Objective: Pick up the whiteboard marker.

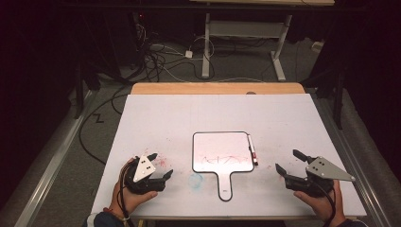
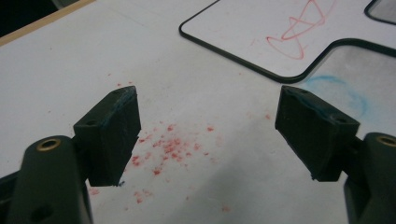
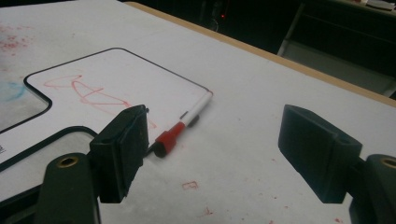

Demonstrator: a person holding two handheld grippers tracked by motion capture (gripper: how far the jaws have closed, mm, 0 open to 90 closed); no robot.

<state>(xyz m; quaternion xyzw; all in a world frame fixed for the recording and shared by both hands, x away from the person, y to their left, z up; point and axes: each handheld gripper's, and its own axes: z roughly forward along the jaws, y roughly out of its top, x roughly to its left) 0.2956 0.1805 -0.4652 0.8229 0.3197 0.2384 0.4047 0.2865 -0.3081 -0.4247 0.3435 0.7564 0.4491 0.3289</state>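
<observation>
High view | left gripper [image 1: 161, 166] and right gripper [image 1: 285, 161] both wide open, empty | marker [image 1: 252, 150] touching whiteboard [image 1: 220, 151] right edge | bring right jaws squarely astride the marker before closing.

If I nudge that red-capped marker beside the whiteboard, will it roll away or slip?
The marker looks round and smooth, so it would probably roll sideways if nudged. It lies along the whiteboard edge, which may stop rolling that way. It looks slim and light, so open jaws could flick it.
</observation>
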